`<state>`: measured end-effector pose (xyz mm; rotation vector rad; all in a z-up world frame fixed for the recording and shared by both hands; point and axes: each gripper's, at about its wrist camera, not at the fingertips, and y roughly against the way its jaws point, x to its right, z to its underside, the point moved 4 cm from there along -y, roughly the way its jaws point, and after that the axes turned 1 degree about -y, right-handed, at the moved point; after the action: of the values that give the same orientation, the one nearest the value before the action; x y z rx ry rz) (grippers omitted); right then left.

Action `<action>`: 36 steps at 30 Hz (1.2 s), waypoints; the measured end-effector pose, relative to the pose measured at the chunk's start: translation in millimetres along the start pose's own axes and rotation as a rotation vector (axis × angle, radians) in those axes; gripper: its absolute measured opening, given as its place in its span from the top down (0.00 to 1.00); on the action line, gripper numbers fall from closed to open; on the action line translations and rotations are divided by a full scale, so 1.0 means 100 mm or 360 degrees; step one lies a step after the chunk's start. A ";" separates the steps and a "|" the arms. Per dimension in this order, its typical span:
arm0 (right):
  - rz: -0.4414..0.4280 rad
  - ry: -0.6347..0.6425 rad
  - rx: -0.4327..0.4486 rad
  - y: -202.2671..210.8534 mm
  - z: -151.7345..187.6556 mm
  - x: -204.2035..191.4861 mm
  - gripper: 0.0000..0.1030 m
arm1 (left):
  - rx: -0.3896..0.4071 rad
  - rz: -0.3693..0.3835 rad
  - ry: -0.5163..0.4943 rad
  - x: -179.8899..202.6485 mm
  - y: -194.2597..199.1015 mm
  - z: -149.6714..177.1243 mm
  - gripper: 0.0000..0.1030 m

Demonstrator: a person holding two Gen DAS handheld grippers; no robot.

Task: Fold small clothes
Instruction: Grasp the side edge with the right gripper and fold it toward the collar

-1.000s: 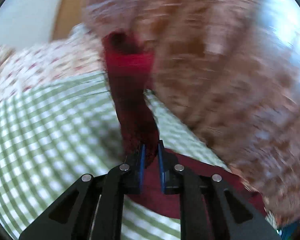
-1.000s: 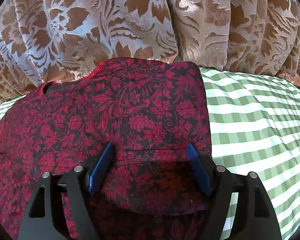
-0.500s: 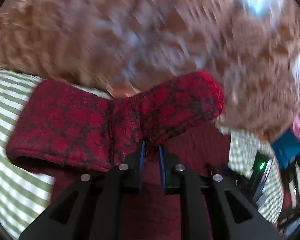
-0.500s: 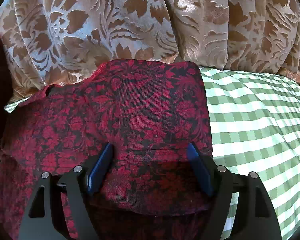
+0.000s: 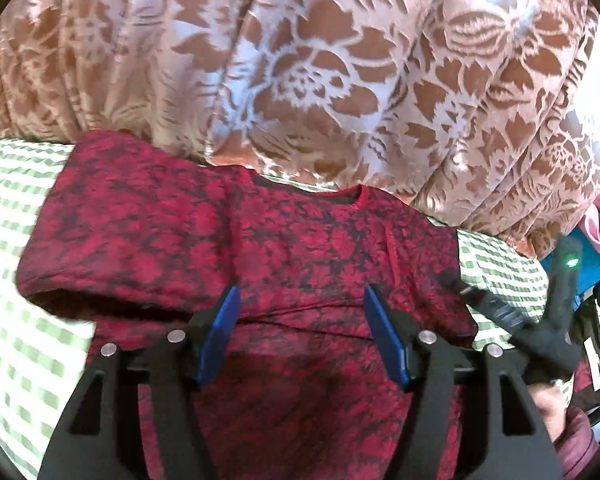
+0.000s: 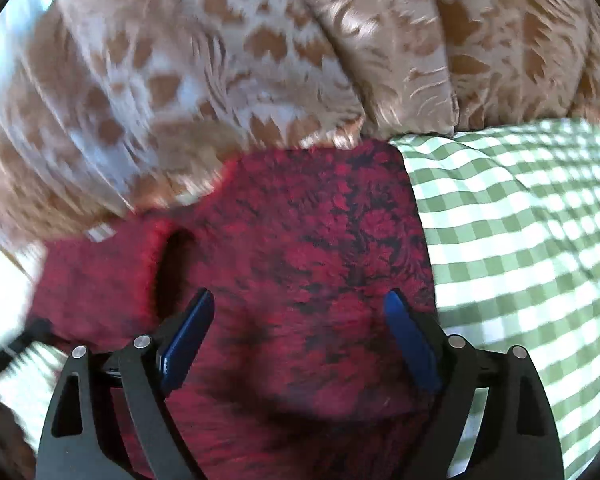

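A small red garment with a dark floral print (image 5: 320,248) lies on the green-and-white checked cover (image 5: 4,320). Its left sleeve (image 5: 128,240) is folded in over the body, and the neckline (image 5: 308,194) points toward the curtain. My left gripper (image 5: 300,320) hovers open over the garment's middle, holding nothing. The right wrist view shows the same garment (image 6: 300,248). My right gripper (image 6: 300,328) is open just above its right half, beside the straight folded right edge (image 6: 420,240).
A brown and silver floral curtain (image 5: 320,60) hangs right behind the garment and also fills the back of the right wrist view (image 6: 220,60). The other gripper with a green light (image 5: 568,280), blue and pink items (image 5: 596,240) sit at the right.
My left gripper carried the sleeve across and laid it over the body, then opened and let go. My right gripper stayed open and shifted, its view now blurred.
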<state>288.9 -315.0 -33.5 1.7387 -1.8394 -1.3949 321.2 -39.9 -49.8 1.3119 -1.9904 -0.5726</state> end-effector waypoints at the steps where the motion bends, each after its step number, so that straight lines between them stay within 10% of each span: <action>1: -0.0065 -0.0022 0.0002 0.04 0.00 -0.06 0.17 | 0.0004 -0.0021 0.0011 -0.06 0.02 0.01 0.39; 8: -0.0280 0.0057 -0.0166 -0.30 0.17 -0.72 0.35 | -0.0049 -0.0155 0.0250 -0.66 0.09 0.32 0.42; 13: -0.0116 0.0224 -0.0224 -0.48 0.24 -0.96 0.88 | -0.0118 -0.0318 0.0410 -1.05 0.08 0.43 0.51; 23: -0.0031 0.0254 0.0200 0.58 -0.34 -0.66 0.90 | -0.0190 -0.0506 0.0589 -1.40 0.04 0.49 0.51; 36: 0.0302 0.0069 -0.0059 0.09 0.00 0.34 0.90 | -0.0118 -0.0399 0.0512 -1.38 0.16 0.33 0.46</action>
<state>274.5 -345.7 -41.2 1.5198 -1.8876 -1.2987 323.2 92.5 -102.2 1.5139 -1.5439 -0.5078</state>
